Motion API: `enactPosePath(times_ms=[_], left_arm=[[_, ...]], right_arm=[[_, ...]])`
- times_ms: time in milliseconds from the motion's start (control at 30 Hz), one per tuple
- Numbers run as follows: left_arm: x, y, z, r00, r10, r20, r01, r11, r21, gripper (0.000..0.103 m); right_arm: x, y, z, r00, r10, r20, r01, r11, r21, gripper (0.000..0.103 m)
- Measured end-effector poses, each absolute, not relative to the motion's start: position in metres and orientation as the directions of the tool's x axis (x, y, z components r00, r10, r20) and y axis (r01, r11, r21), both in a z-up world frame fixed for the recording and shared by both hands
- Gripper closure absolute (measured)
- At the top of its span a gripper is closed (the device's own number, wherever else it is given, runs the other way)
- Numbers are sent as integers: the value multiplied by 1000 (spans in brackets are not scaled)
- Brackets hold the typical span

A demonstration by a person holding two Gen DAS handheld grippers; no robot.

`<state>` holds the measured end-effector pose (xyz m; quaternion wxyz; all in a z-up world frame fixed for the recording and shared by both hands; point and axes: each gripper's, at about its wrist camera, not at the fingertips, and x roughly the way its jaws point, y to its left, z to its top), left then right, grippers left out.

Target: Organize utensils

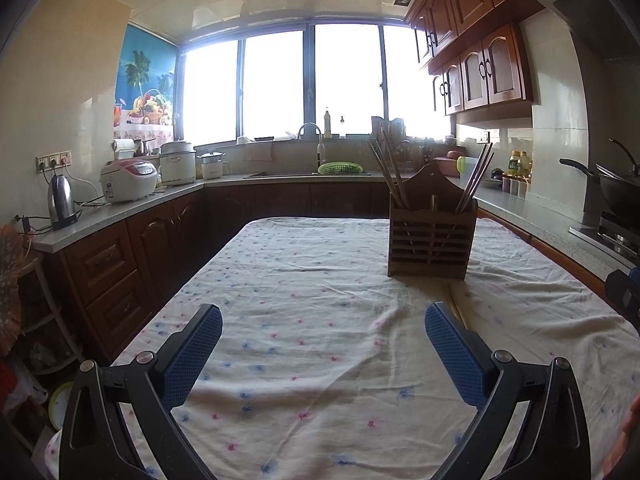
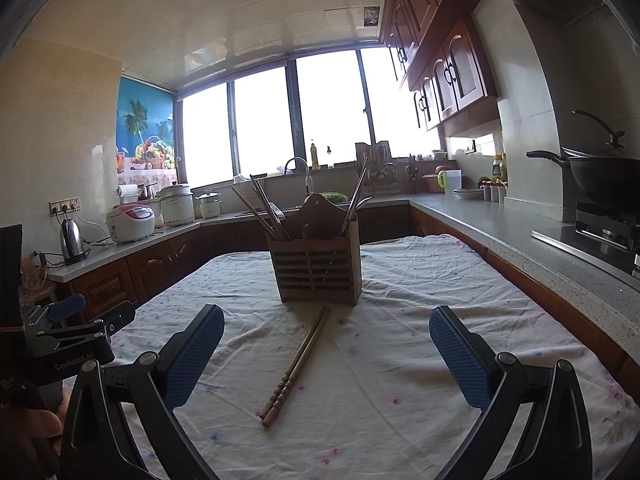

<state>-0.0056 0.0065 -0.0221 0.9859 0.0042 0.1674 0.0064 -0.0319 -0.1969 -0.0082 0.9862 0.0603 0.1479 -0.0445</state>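
A slatted wooden utensil holder [image 2: 318, 272] stands on the cloth-covered table [image 2: 440, 300], with several chopsticks [image 2: 264, 210] leaning out of its compartments. A loose pair of wooden chopsticks [image 2: 294, 368] lies flat on the cloth just in front of it, between the fingers of my right gripper [image 2: 326, 356], which is open and empty above the near table. In the left wrist view the holder [image 1: 432, 236] sits ahead to the right, and a bit of the loose chopsticks [image 1: 456, 304] shows beside my right fingertip. My left gripper [image 1: 323, 354] is open, holding nothing.
Counters [image 2: 520, 224] wrap around the table on three sides. A kettle [image 1: 61, 202], rice cookers [image 1: 128, 180] and a sink with a green basket [image 1: 340, 167] line the left and far counters. A wok [image 2: 600, 178] on a stove sits to the right.
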Motion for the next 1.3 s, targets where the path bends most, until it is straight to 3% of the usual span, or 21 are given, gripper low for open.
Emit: enactPosePath(times_ms=[1300], left_arm=[[-5, -2, -23, 940, 8, -342, -3, 1000, 17, 1]], right_arm=[[-31, -196, -2, 955, -50, -292, 87, 990, 115, 0]])
